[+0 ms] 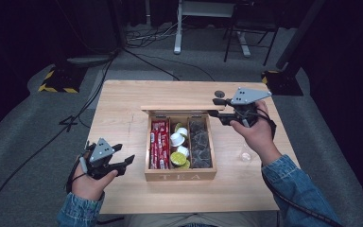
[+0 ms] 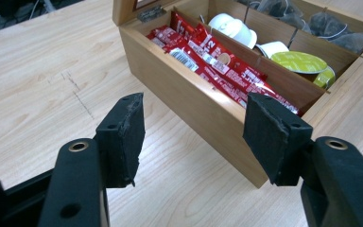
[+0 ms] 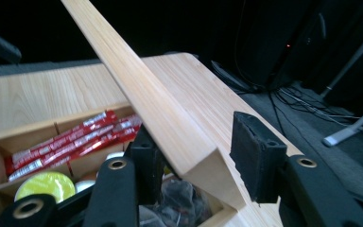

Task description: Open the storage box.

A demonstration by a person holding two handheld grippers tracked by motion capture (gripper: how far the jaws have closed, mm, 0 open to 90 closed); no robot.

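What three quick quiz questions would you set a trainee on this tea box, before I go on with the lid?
1. True or false: the left gripper is shut on something.
2. In the high view, which compartment of the tea box holds the red sachets? A left, B middle, C right.
3. Fill in: the fingers of the right gripper stand on either side of the box's raised ____.
Key: 1 false, its fingers are apart and hold nothing; 2 A; 3 lid.
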